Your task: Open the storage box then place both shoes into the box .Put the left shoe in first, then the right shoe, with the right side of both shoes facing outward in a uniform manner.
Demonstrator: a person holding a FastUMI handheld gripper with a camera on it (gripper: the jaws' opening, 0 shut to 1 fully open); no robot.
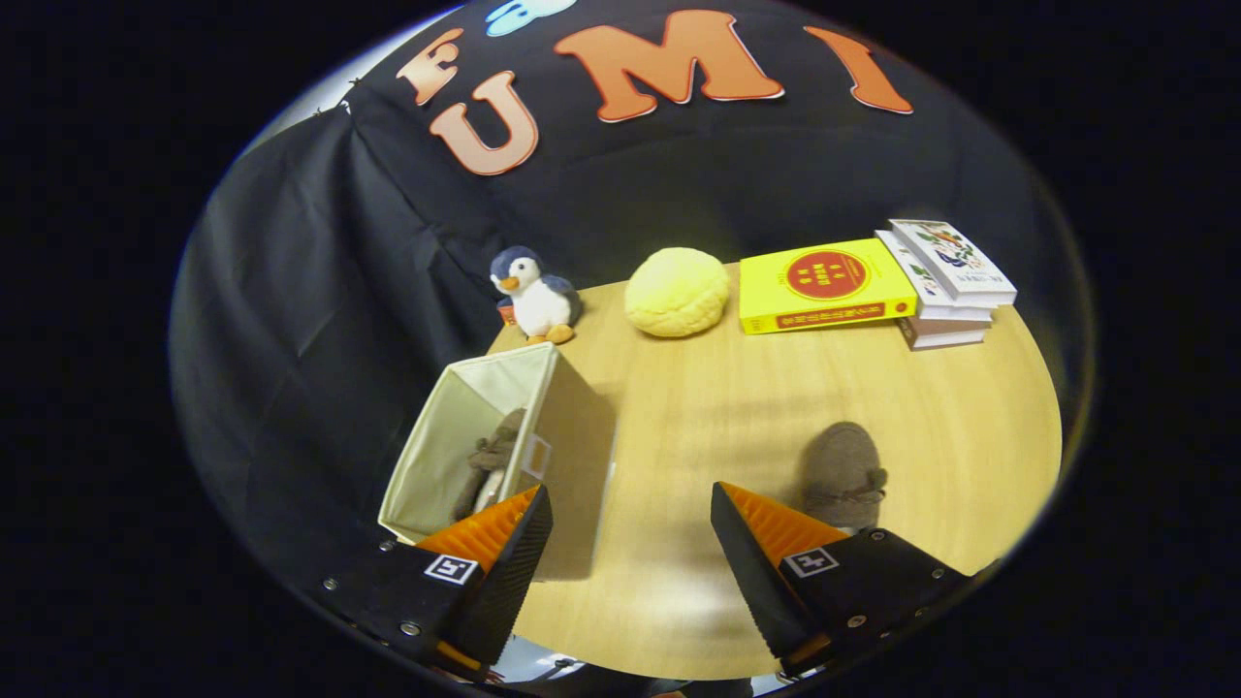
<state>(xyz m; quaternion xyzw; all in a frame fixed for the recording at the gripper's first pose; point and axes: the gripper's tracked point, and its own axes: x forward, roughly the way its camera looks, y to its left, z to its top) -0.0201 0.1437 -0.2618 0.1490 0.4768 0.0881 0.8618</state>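
Note:
An open beige fabric storage box (572, 427) stands on the wooden table (737, 388) just beyond my left finger. One brown shoe (493, 456) lies inside it, against the right wall. A second brown shoe (845, 472) rests on the table just past my right finger, partly hidden by it. My gripper (628, 504) hangs above the table with its fingers wide open and nothing between them; bare tabletop shows in the gap.
Along the table's far edge sit a penguin plush (535, 296), a round yellow cushion (677, 291), a yellow book (824, 284) and a stack of books (945, 281). The table's left edge runs beside the box.

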